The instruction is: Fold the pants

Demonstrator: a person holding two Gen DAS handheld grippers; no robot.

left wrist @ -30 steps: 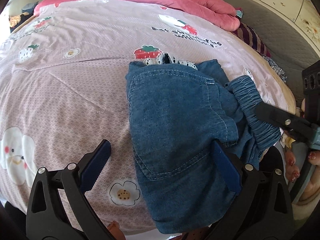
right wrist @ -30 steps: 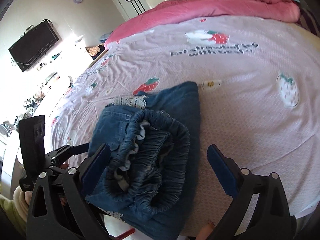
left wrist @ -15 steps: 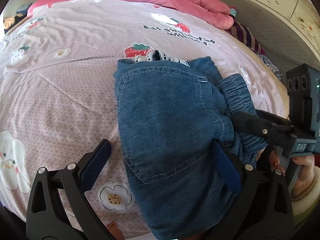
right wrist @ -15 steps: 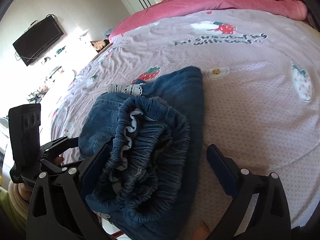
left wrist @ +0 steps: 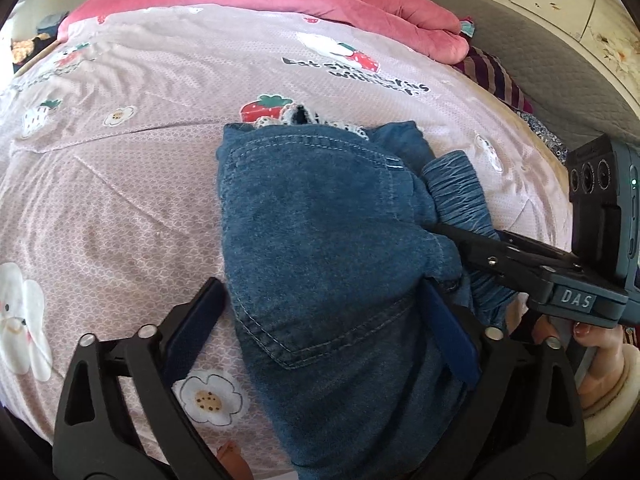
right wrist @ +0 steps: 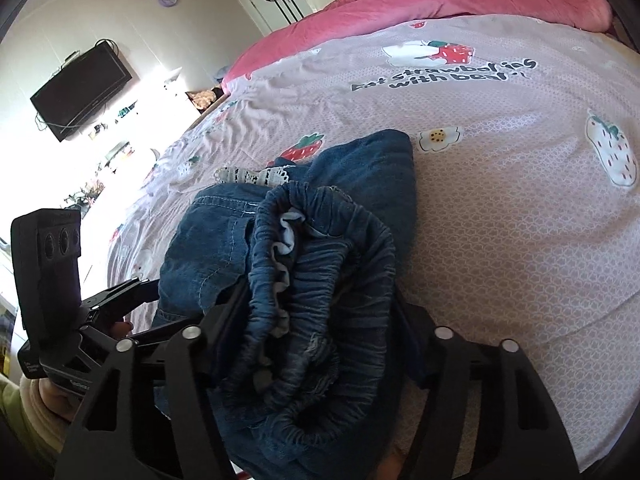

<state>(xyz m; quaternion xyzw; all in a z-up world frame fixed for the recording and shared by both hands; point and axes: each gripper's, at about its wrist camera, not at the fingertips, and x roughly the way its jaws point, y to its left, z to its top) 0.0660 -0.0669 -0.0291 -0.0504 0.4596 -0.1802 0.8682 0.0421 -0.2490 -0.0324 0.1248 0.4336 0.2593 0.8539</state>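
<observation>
Folded blue denim pants (left wrist: 320, 256) with white lace trim lie on the pink patterned bedsheet (left wrist: 120, 200) near the bed's front edge. My left gripper (left wrist: 320, 328) is open, its blue pads either side of the pants' near end. My right gripper (right wrist: 316, 320) has closed on the bunched elastic waistband (right wrist: 320, 300). It also shows in the left wrist view (left wrist: 500, 256), reaching in from the right onto the waistband (left wrist: 460, 192). The left gripper shows in the right wrist view (right wrist: 120, 308) at the left.
A pink duvet (left wrist: 280, 4) lies across the far side of the bed. A striped cloth (left wrist: 496, 76) and a grey sofa (left wrist: 540, 40) are at the right. A wall TV (right wrist: 80, 88) and cluttered shelf are at the left.
My right gripper has moved forward over the waistband and closed on it. My left gripper stays open around the pants' near end.
</observation>
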